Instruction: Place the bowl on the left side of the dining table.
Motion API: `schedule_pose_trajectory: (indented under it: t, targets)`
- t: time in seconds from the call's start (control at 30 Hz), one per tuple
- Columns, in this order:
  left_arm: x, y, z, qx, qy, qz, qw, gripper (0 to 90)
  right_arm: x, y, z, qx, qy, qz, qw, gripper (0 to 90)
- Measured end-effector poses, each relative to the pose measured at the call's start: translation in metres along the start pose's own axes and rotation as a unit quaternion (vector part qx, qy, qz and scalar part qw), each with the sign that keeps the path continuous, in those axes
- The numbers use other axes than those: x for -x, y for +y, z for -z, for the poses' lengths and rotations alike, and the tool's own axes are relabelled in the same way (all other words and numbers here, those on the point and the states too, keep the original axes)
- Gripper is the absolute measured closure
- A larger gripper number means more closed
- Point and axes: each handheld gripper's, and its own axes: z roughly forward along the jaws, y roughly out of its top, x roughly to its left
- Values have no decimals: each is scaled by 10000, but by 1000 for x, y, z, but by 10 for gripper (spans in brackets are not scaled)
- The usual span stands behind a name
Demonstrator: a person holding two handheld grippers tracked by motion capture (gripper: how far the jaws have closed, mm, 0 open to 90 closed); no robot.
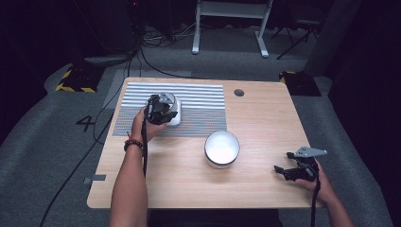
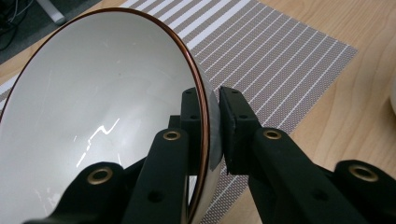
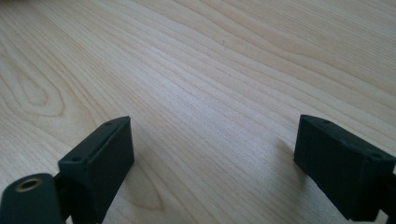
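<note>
A white bowl (image 2: 93, 116) with a thin brown rim is tilted on its side above the striped placemat (image 2: 280, 60). My left gripper (image 2: 212, 121) is shut on its rim, one pad inside the wall and one outside. In the high view the left gripper (image 1: 161, 109) and the held bowl (image 1: 175, 112) are over the placemat (image 1: 198, 106) at the table's back left. A second white bowl (image 1: 222, 148) stands upright on the bare wood near the middle. My right gripper (image 1: 280, 170) rests low at the front right, open, with only wood between its jaws (image 3: 210, 158).
The wooden table (image 1: 265, 123) has a round cable hole (image 1: 239, 92) at the back right. Cables trail from both grippers off the front edge. Dark floor and a white desk frame (image 1: 231, 23) lie beyond the table.
</note>
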Motion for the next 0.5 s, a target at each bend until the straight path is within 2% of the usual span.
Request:
schedule_pose_trajectory:
  t: [0.1,0.17,0.23,0.5]
  targets:
    - [-6,2,-3,-41,103,34,9999,805,0,0,0,0,0,-1,10000,121]
    - [-7,2,-4,-60,81,68,9999,806,0,0,0,1,0,1,10000,121]
    - [-11,2,-8,-157,192,60,9997,806,0,0,0,0,0,0,10000,121]
    - [-16,3,-17,-231,241,197,9992,805,0,0,0,0,1,0,10000,121]
